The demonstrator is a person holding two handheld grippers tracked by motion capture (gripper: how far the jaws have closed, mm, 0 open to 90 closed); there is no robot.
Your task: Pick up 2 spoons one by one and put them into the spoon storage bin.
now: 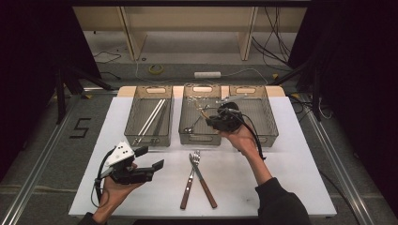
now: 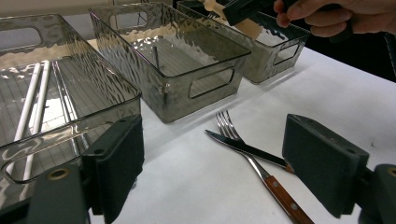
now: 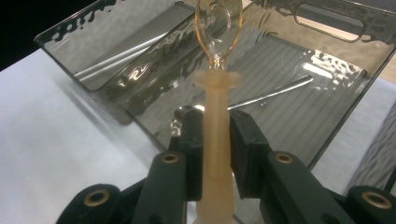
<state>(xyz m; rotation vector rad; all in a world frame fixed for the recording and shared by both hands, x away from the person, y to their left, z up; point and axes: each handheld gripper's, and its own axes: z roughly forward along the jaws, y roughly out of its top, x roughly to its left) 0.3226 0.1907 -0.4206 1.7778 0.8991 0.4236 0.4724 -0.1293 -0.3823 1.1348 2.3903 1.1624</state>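
High view
- Spoon (image 1: 204, 110): clamped in the right gripper (image 1: 224, 117), over the middle bin (image 1: 202, 138); pale handle, bowl end pointing toward the far rim.
- Left gripper (image 1: 149, 158): jaws apart, nothing between them, hovering at the near left of the table (image 1: 300, 187).
- Fork (image 1: 190, 180) and knife (image 1: 202, 180): crossed on the table, well apart from both grippers.
- Left bin (image 1: 149, 138): holding white chopsticks (image 1: 151, 119).
- Writing: a "5" taped on the floor at left; no brand legible.

Left gripper view
- Jaws: wide apart, empty.
- Fork (image 2: 231, 128) and knife (image 2: 247, 149): wooden handles with rivets, metal ends; likely stiff, moderately heavy, best gripped at the wood.
- Labels: none readable.

Right gripper view
- Right gripper (image 3: 217, 154): pads (image 3: 194, 149) pressed on the flat handle of the spoon (image 3: 217, 140).
- Handling: looks light, stiff, smooth plastic; clear amber bowl possibly brittle, so a hold mid-handle seems safest; probably prone to swivelling between the pads.
- Middle bin (image 3: 336, 112): rippled clear walls, a metal utensil inside.
- Writing: none visible.
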